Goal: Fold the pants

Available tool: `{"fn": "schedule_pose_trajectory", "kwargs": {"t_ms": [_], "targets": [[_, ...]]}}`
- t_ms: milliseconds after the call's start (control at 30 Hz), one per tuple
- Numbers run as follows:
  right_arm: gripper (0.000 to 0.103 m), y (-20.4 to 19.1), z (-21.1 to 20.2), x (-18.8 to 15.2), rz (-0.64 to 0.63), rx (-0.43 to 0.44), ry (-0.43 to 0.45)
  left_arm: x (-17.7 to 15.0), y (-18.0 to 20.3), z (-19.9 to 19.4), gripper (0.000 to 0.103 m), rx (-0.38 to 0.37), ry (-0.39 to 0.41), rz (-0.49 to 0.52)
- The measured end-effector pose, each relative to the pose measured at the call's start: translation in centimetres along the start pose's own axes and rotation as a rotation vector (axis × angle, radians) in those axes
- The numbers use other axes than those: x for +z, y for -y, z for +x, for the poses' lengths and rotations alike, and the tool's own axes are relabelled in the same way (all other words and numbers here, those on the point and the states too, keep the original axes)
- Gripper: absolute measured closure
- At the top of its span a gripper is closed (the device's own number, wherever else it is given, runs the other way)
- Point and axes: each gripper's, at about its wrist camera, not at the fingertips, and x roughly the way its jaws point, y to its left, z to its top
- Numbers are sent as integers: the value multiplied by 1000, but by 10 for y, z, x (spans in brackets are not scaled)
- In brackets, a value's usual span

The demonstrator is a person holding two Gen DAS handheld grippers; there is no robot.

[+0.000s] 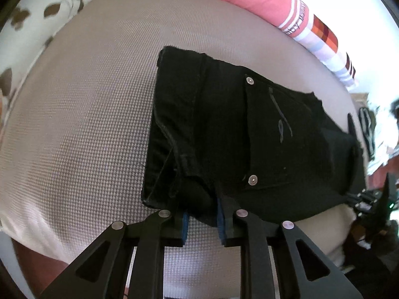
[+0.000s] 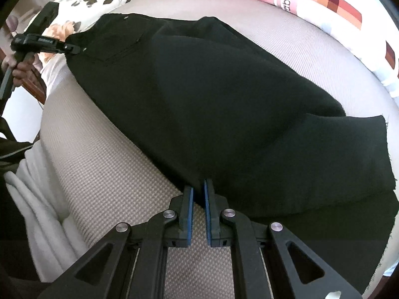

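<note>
Black pants [image 1: 237,134] lie on a beige textured mattress [image 1: 82,114], waist end towards the left gripper, back pocket with two rivets up. My left gripper [image 1: 203,220] has its blue-padded fingers around the waistband edge, the cloth bunched between them. In the right wrist view the pants [image 2: 224,104] run from the waist at far left to the leg ends at right. My right gripper [image 2: 198,199] is nearly closed on the near edge of a leg, a thin fold between its pads. The left gripper [image 2: 74,48] shows at the waist there.
A pink and checkered pillow [image 1: 274,5] lies along the far edge of the mattress, a floral pillow [image 1: 37,20] at the far left. White bedding [image 2: 42,199] hangs off the near left side. The mattress surface [image 2: 112,174] lies bare left of the right gripper.
</note>
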Motion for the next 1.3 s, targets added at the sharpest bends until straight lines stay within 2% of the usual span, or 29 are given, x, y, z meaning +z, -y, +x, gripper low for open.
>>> {"fn": "schedule_pose_trajectory", "kwargs": {"t_ms": [33,100,133,267,300,400,467,500,633,700,933,1100,1133,1167,1200,1233,1267,1300], "targets": [[95,2,-1,0,9,5,3,-1,2,-1,76,15,7,-2],[94,3,-2,0,26,11,6,-4,5,-7,51,83,30,0],[94,3,-2,0,29,11,10,-5,6,-11,48,108,45,11],[93,5,-3,-1,50,22,23,-16,16,-31,47,188,96,66],[93,8,-5,-1,66,32,28,-19,25,-40,47,220,135,99],[91,13,-6,0,107,57,42,-25,56,-51,47,245,219,219],[91,16,-6,1,133,74,44,-33,85,-55,47,190,252,320],[91,18,-7,2,143,79,45,-38,106,-51,47,134,255,380],[91,26,-8,4,199,115,45,-48,173,-22,47,-46,205,541],[91,27,-8,5,219,129,47,-51,201,-3,47,-109,174,592],[91,30,-11,6,248,149,56,-59,278,56,47,-167,112,767],[91,32,-12,8,256,166,68,-69,316,88,47,-158,78,835],[91,33,-14,8,254,167,71,-69,321,94,48,-148,71,837],[90,33,-15,8,252,167,75,-68,323,99,58,-144,69,834],[90,32,-17,8,248,167,79,-68,326,104,77,-146,62,831],[88,32,-19,8,244,163,80,-67,330,110,84,-140,47,828],[81,33,-21,8,240,162,81,-66,332,113,90,-124,48,826],[77,36,-27,6,241,163,96,-66,331,114,92,-119,50,822]]}}
